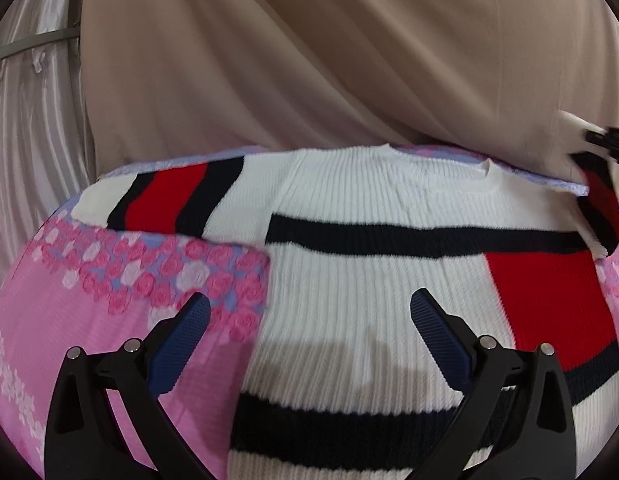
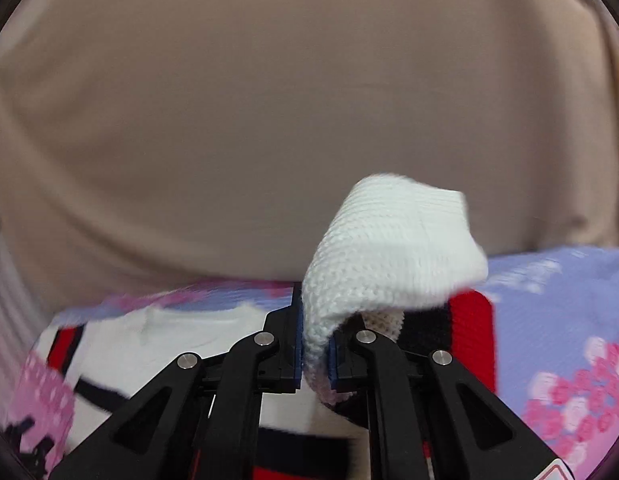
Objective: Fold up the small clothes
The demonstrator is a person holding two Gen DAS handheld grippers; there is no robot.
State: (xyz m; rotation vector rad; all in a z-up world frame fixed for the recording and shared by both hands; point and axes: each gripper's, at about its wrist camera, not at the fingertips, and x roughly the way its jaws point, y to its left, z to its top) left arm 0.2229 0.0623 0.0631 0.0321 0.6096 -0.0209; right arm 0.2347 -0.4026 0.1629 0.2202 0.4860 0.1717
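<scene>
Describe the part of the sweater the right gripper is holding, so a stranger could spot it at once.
Start at the pink and lilac floral bedspread, where a white ribbed sweater with navy and red stripes lies flat. Its right sleeve is lifted off the cloth, and the right gripper pinches the sleeve cuff. Unlike the striped sleeve below it, the cuff is plain white.

No legible text, label, brand or number on anything in view.

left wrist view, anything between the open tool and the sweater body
Nothing visible. The left tool hangs open over the sweater, with only bare knit between its fingers. The right tool pinches the sleeve cuff off to the side.
</scene>
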